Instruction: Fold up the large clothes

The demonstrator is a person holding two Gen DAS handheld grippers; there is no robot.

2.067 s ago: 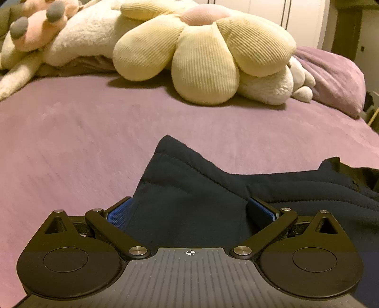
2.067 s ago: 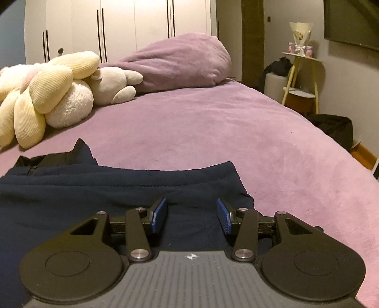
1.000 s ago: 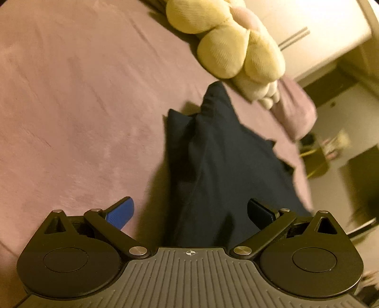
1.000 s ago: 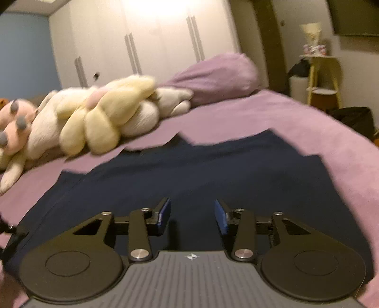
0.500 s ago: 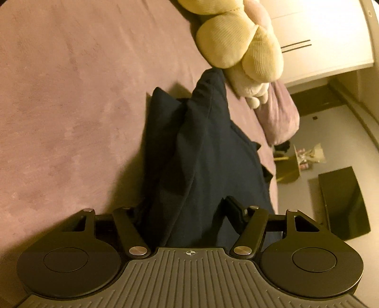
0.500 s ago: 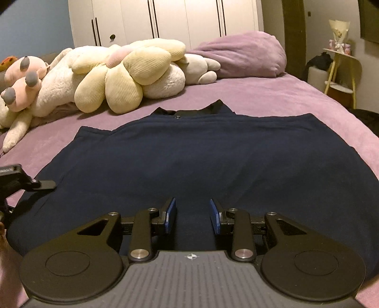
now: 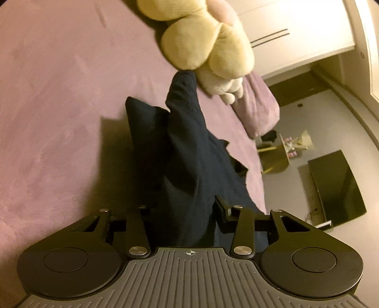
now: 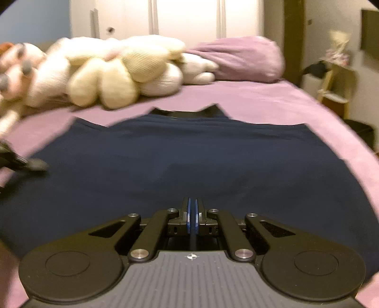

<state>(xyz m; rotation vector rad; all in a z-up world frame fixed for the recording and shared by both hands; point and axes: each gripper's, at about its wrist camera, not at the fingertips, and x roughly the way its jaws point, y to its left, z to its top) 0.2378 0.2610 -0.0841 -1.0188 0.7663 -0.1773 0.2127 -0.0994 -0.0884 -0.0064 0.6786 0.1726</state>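
Nearest in the right wrist view, the right gripper (image 8: 192,208) has just been closing, and its blue pads now stand almost together at the near hem of the dark blue garment (image 8: 180,161). Only a thin dark line shows between them, so whether any cloth is pinched there cannot be told for sure.

In the left wrist view, the left gripper (image 7: 183,213) has also just been closing, and a thick bunch of the same garment fills the gap between its fingers, which look clamped on that side edge. The cloth rises from the bed (image 7: 59,106) in a ridge that runs away from the gripper.

Past the grippers, the garment lies spread flat across the purple bed, its collar on the far side. Beyond it sit a pale yellow plush flower (image 8: 123,71) and a purple pillow (image 8: 241,59) in front of white wardrobe doors (image 8: 189,19).

The step in hand looks like taking hold for a fold. The next move likely calls for lifting both held edges together and carrying them across evenly, keeping the cloth taut so that it does not bunch.
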